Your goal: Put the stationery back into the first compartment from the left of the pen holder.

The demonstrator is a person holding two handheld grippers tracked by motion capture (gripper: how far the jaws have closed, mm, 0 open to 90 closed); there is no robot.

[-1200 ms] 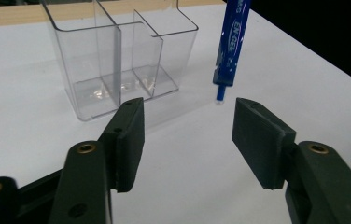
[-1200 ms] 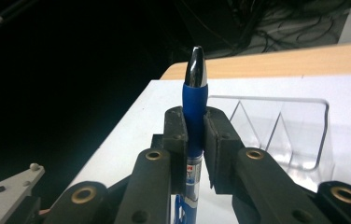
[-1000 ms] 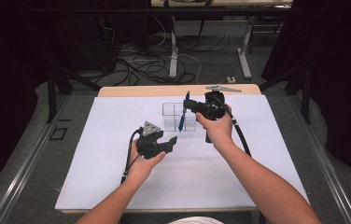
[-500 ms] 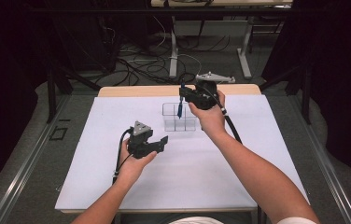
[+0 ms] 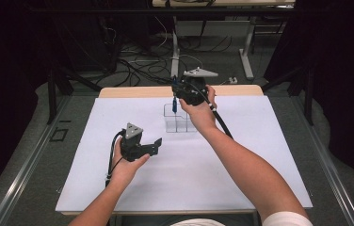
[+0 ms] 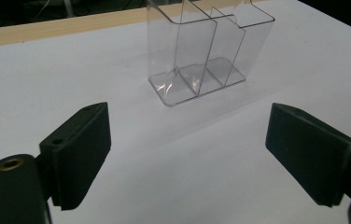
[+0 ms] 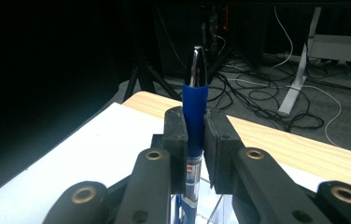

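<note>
A clear plastic holder (image 5: 181,120) with several upright compartments stands on the white table top, toward the far side; in the left gripper view the holder (image 6: 206,51) is straight ahead. My right gripper (image 5: 177,95) hovers over the holder's far left part, shut on a blue pen (image 5: 174,105) that hangs down toward it. In the right gripper view the pen (image 7: 194,98) stands clamped between the pads of my right gripper (image 7: 194,140), silver end away from the camera. My left gripper (image 5: 156,145) is nearer and to the left; its jaws have just been opening, and my left gripper (image 6: 187,154) holds nothing.
A white sheet (image 5: 260,155) covers most of the table, with a strip of wooden edge (image 5: 137,92) along the far side. Beyond it lie floor cables (image 5: 142,66) and desk legs (image 5: 248,52). Dark curtains close off both sides.
The right gripper has carried the pen away from me and leftward, over the clear holder. The left hand has slid left, and its jaws stand wider apart.
</note>
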